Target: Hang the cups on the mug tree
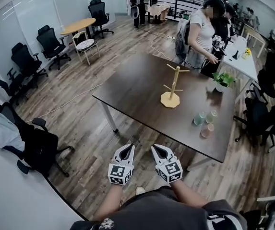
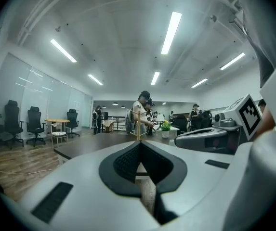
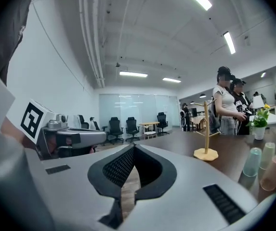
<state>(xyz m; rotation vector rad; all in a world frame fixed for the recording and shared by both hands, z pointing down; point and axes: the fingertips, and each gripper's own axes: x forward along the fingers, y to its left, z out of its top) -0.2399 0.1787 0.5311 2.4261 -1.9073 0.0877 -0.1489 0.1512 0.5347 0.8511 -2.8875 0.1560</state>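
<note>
- Table point(image 1: 142, 87): dark top, white legs, set on a wood floor.
- Mug tree point(image 1: 170, 87): pale wood, upright on a flat base near the middle of the table. All pegs are bare.
- Cups point(image 1: 205, 121): three, standing together near the table's right end, well apart from the mug tree. Two are greenish and one is pink. The pink one is nearest the front edge. None hangs on the tree.
- Plant point(image 1: 222, 80): small, in a white pot, at the far right of the table behind the cups.
- Left gripper point(image 1: 127, 146): held low over the floor, short of the table's near edge. Its jaws are together with nothing between them. Its marker cube faces up.
- Right gripper point(image 1: 157, 147): just beside the left one and level with it, also short of the table. Its jaws are closed tight and hold nothing. In its own view the mug tree and cups stand ahead to the right.
- Person in a white top point(image 1: 202, 30): standing at the far side of the table, with others behind.
- Office chairs point(image 1: 51, 42): black, several along the left wall.
- Round table point(image 1: 78, 26): light wood, far left.
</note>
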